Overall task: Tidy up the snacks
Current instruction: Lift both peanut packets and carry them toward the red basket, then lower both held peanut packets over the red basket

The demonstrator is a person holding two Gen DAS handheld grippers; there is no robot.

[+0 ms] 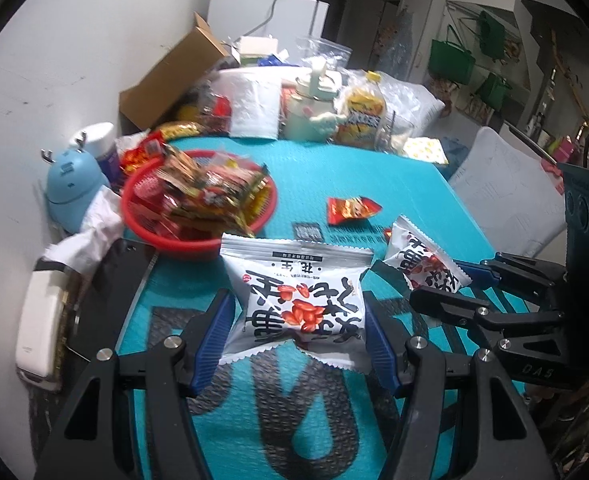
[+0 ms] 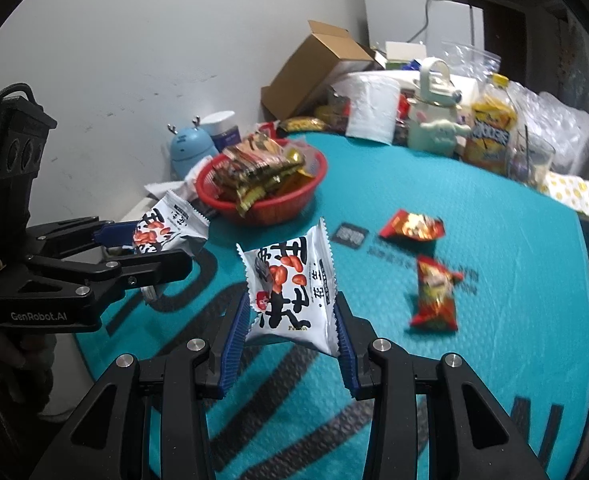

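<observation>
Left gripper (image 1: 298, 322) is clamped on a white peanut packet (image 1: 300, 300), blue pads pressing both side edges, packet clear of the teal mat (image 1: 394, 184). Right gripper (image 2: 294, 320) is likewise closed on a second white peanut packet (image 2: 290, 284), turned narrow-side into the jaws. Each wrist view also catches the other gripper from the side, where only the far end of its packet shows past the fingers. Red basket (image 1: 198, 240) sits near the wall, heaped with dark and red snack packs; basket contents are motion-blurred, labels unreadable. Right view shows two loose red snack packets on the mat, one (image 2: 412, 226) further back, one (image 2: 434, 294) nearer, apart from each other. Left view shows only one in full (image 1: 352, 209); a red sliver beside the right-held packet may be the other, can't tell. Back clutter (cardboard box (image 2: 318, 72), paper roll (image 2: 374, 106), yellow bottle (image 2: 492, 128)) partly overlaps. A hand (image 2: 10, 364) is dim at the right view's left edge.
</observation>
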